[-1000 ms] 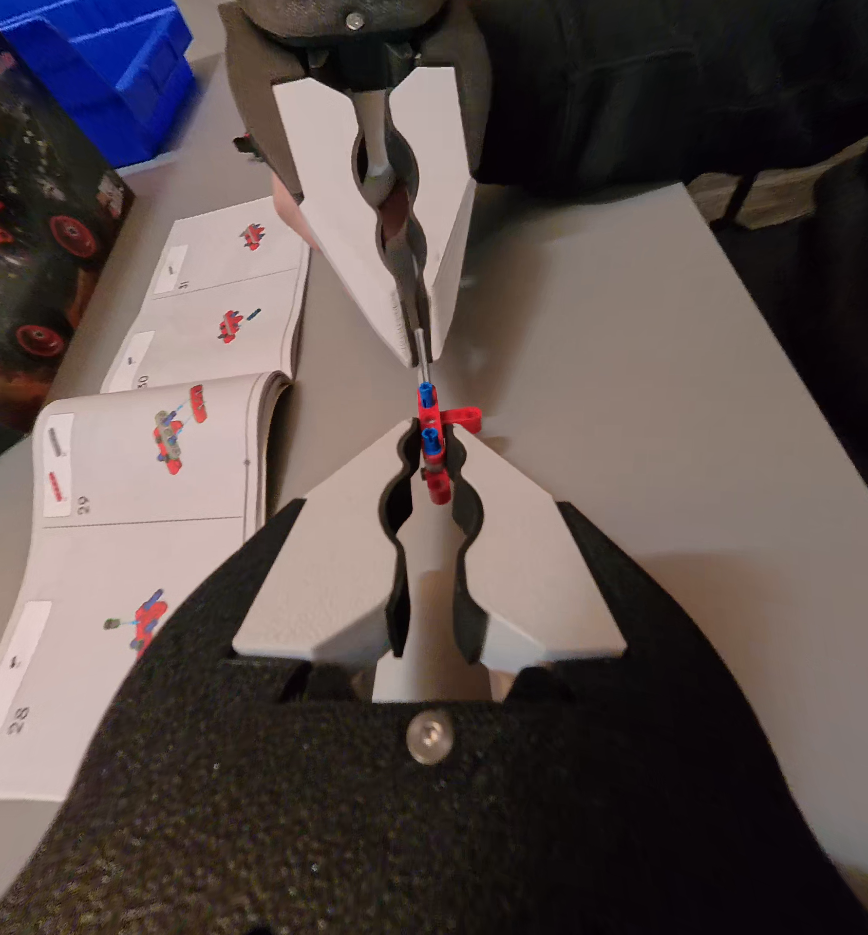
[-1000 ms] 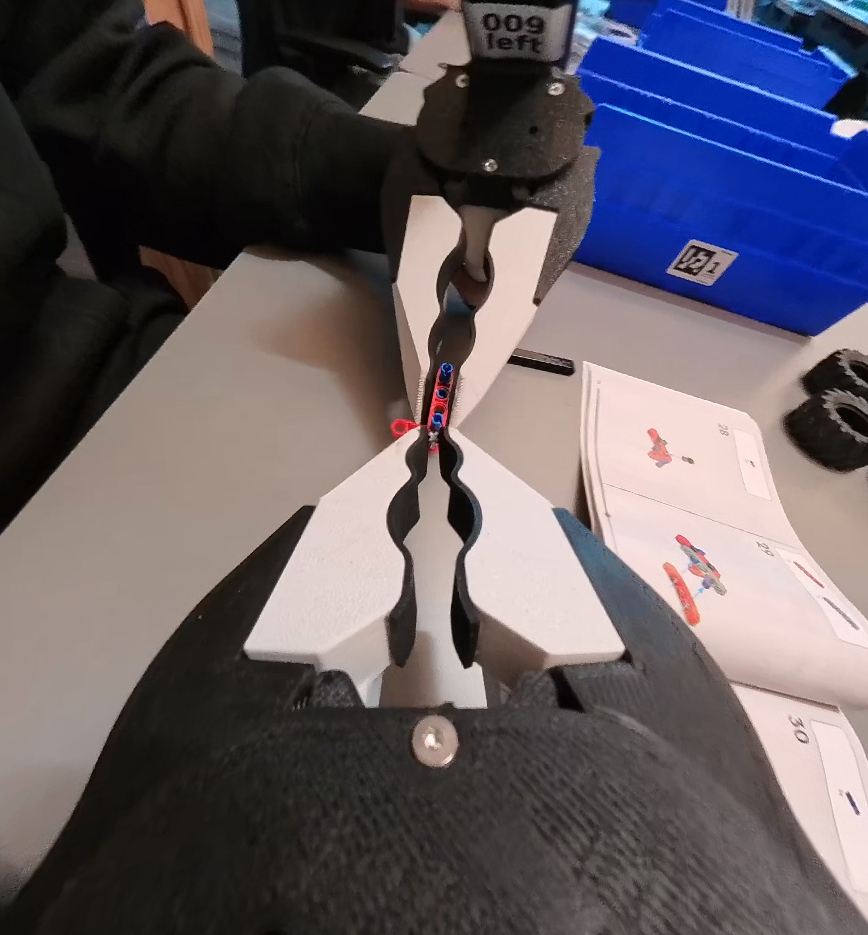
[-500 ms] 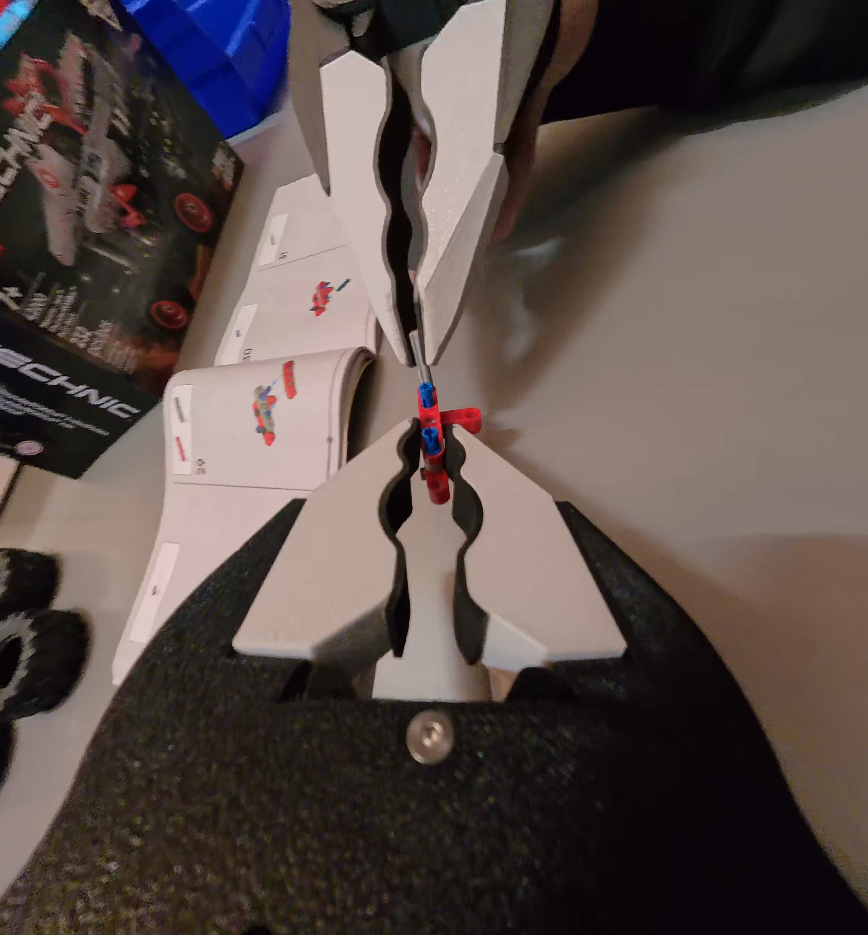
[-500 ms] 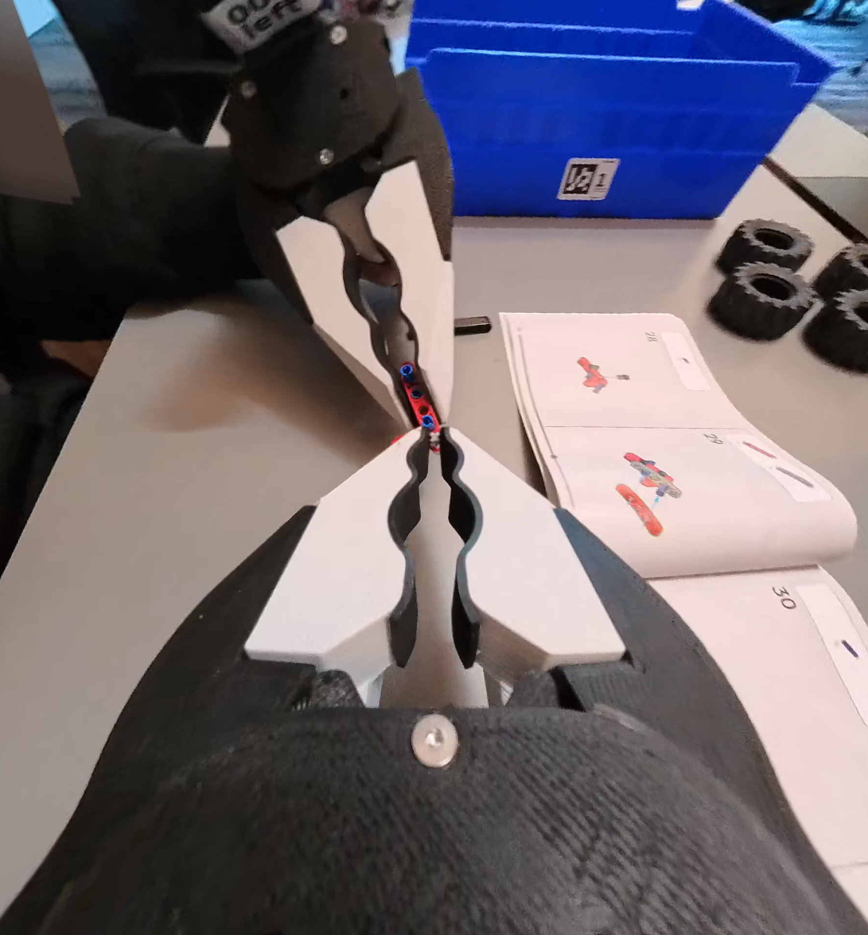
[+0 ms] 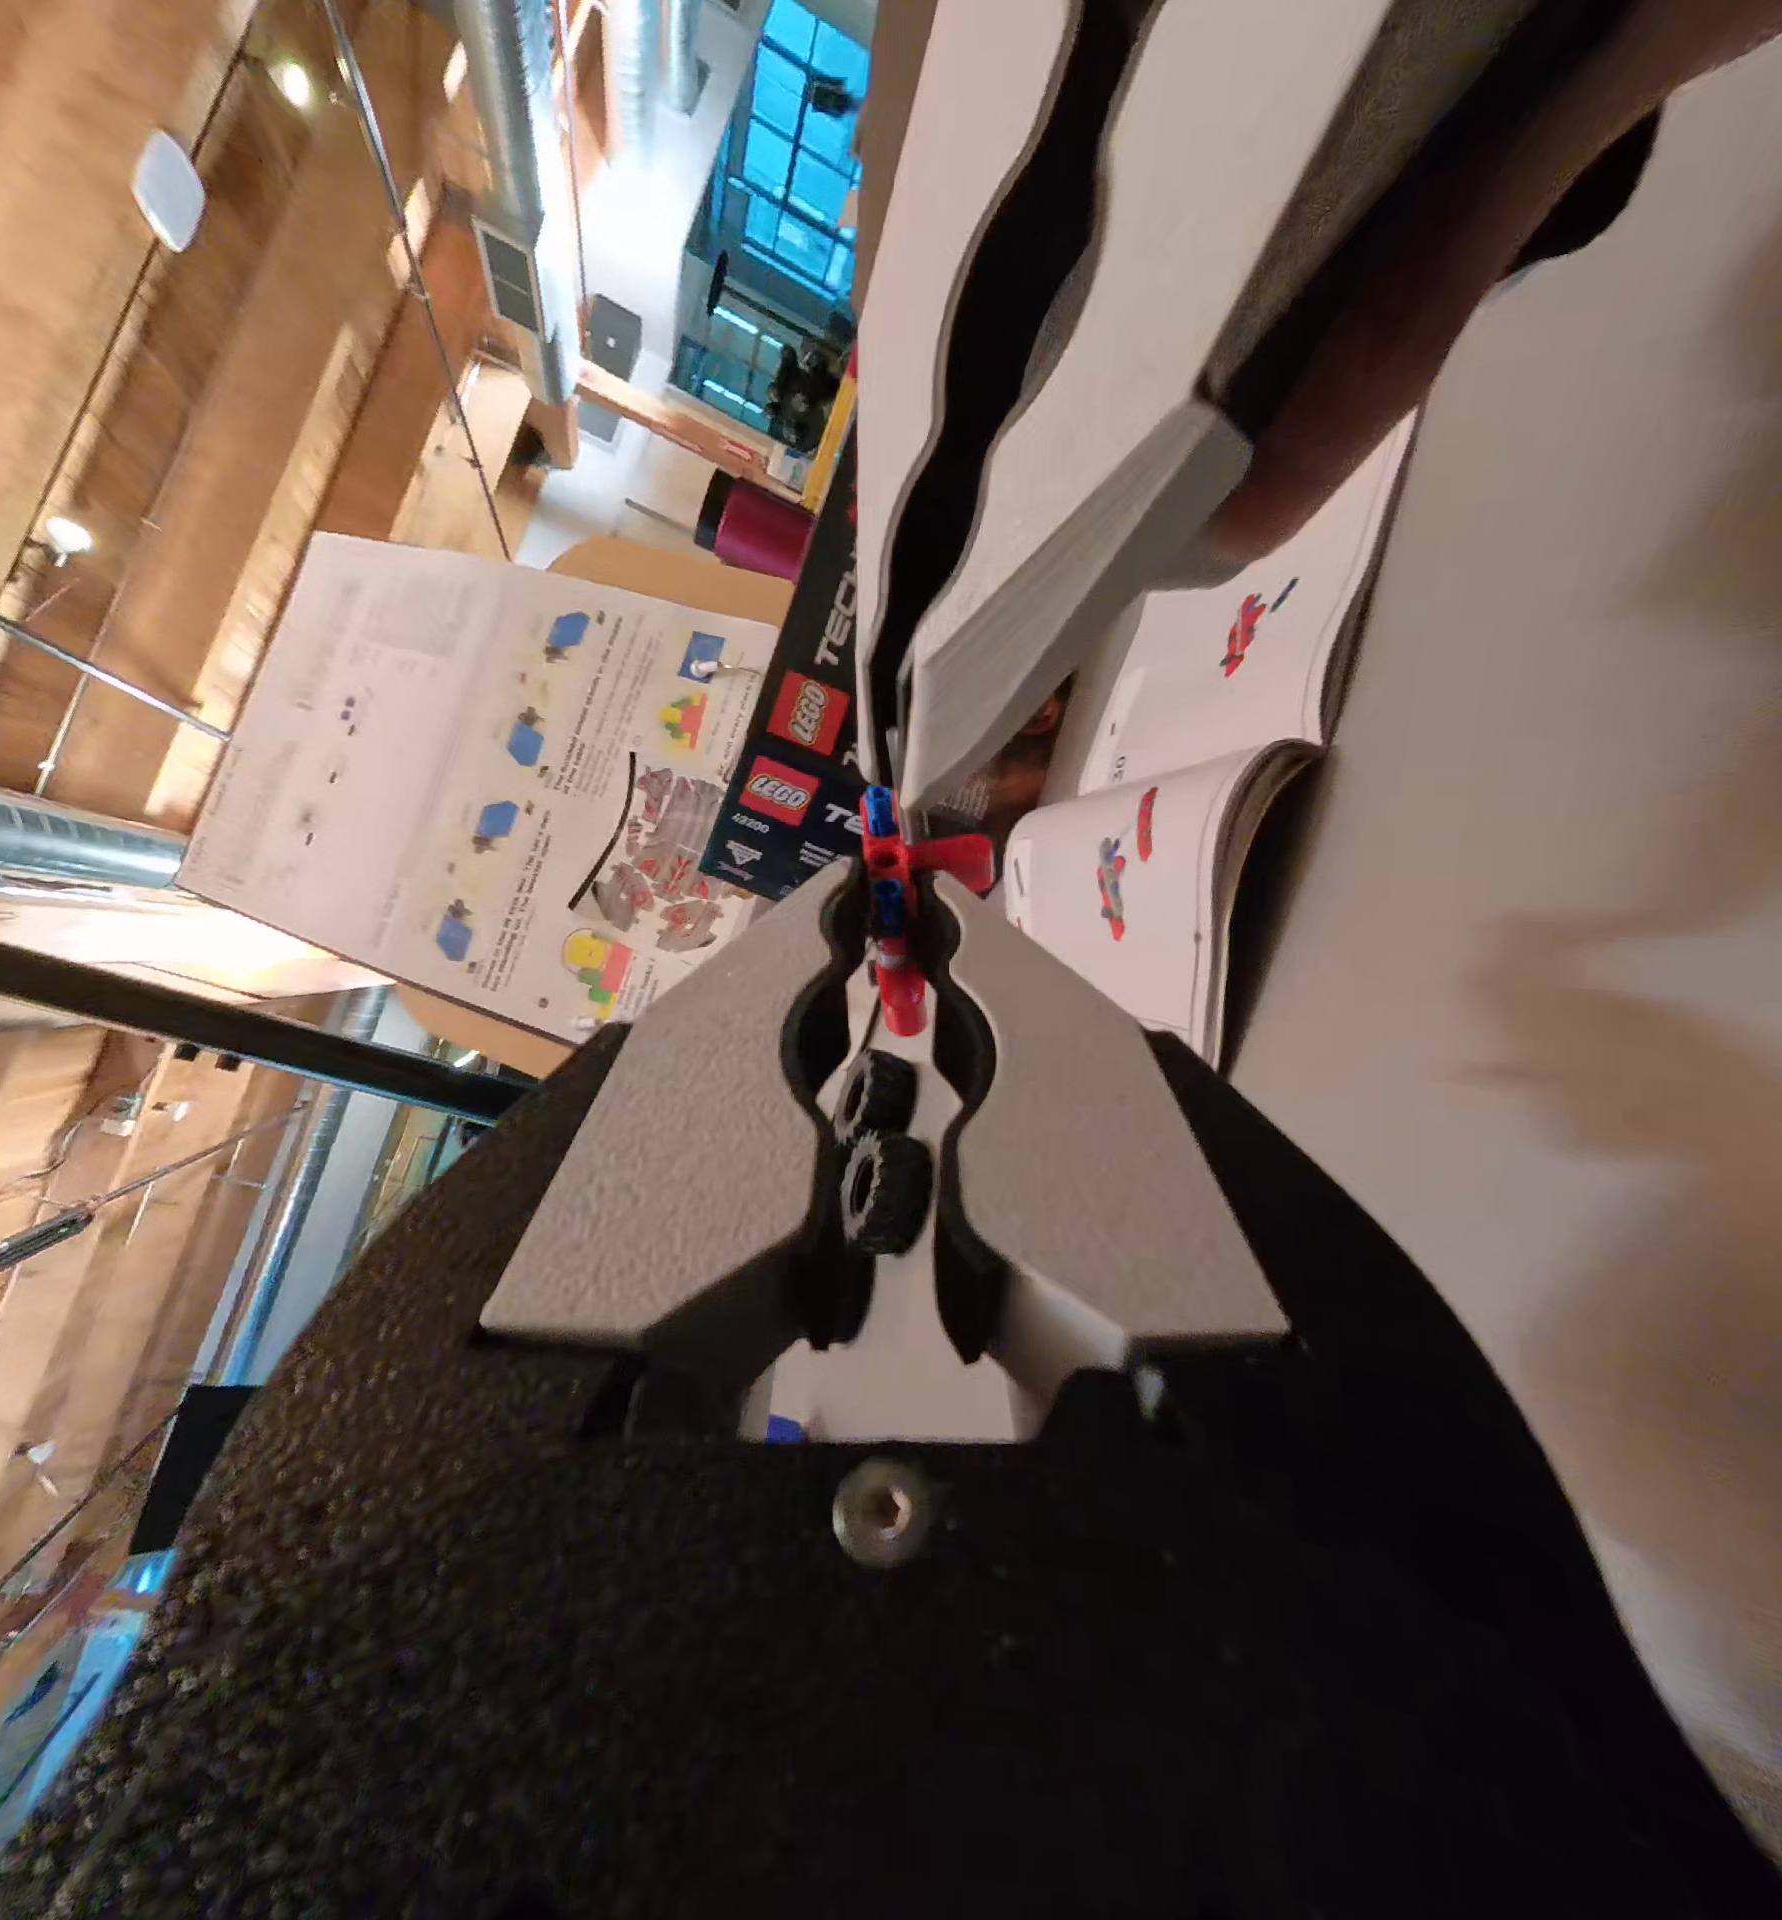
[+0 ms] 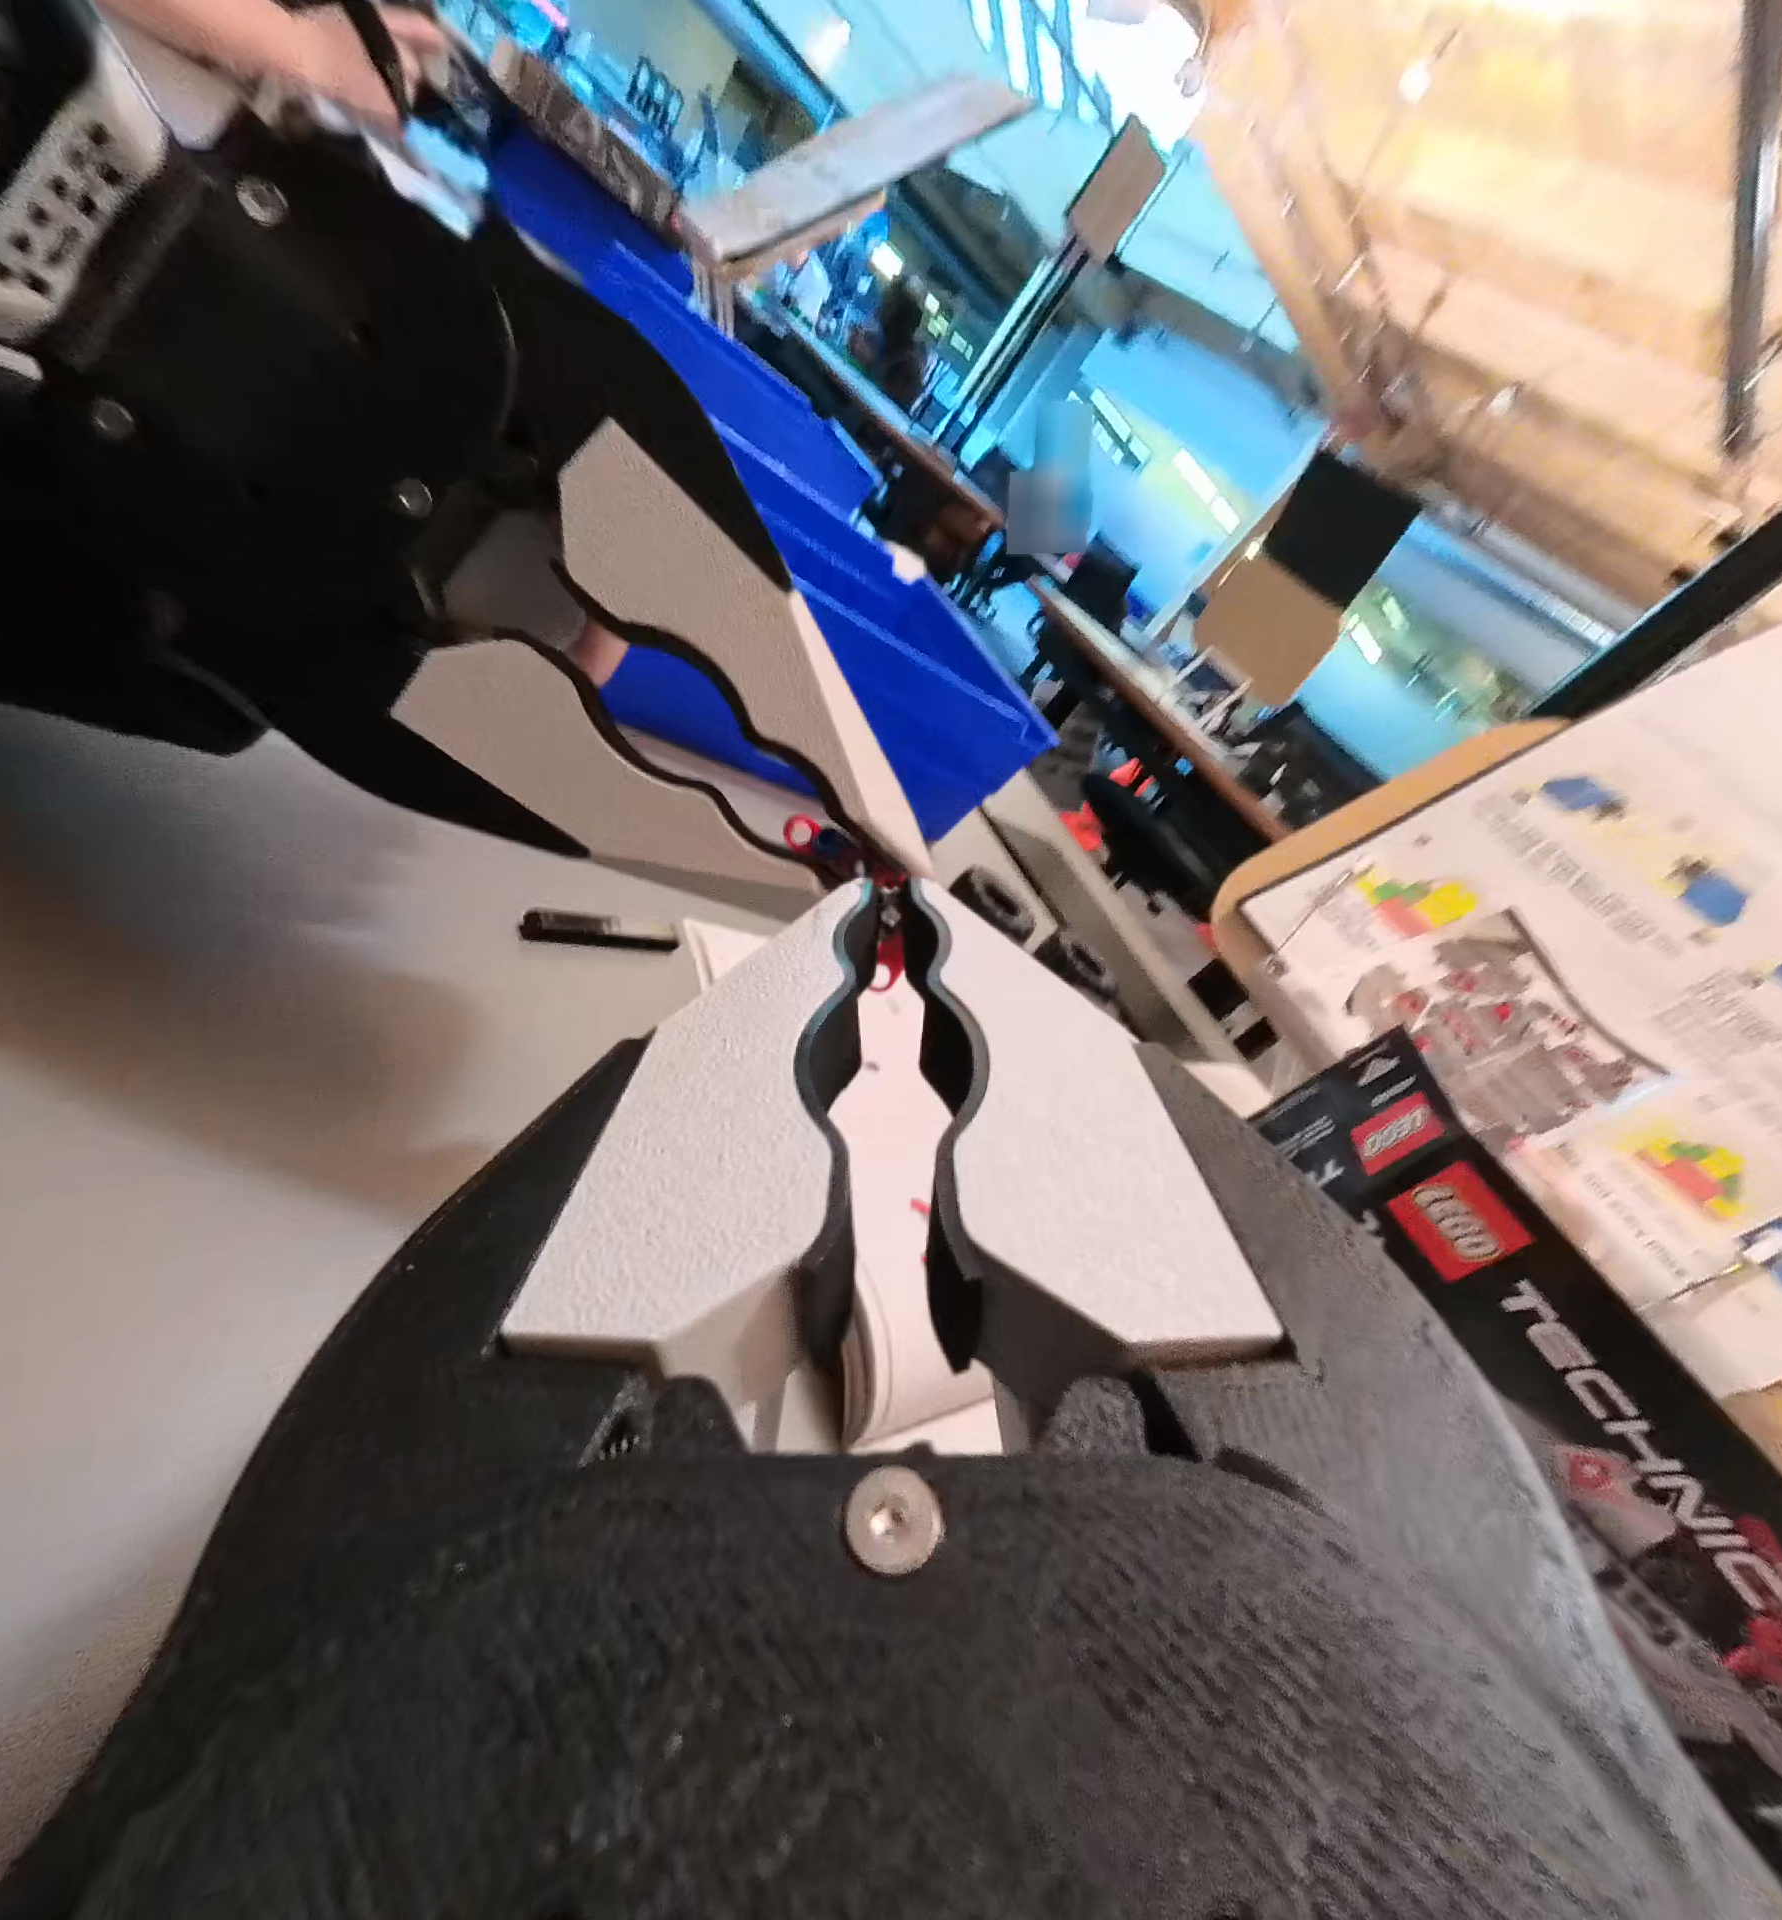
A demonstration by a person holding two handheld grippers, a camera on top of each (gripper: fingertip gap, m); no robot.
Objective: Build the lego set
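Note:
My left gripper is shut on a small red lego assembly with blue pins and a red cross piece sticking out to the right. My right gripper comes in from above, tip to tip with the left one, and its closed jaws pinch a thin grey axle that is almost hidden at the top of the assembly. In the right wrist view my right gripper is shut, and the left gripper meets it from the upper left with the red assembly between the tips. Both are held above the table.
An open instruction booklet lies on the grey table. A dark lego box, a printed board and black tyres are beyond it. Blue bins and a small black part show in the right wrist view. The tips of both grippers are at nearly the same place.
Both grippers have rolled sideways and tilted up together, so the room now fills the views. The tips have come closer along the axle. Both grips are unchanged.

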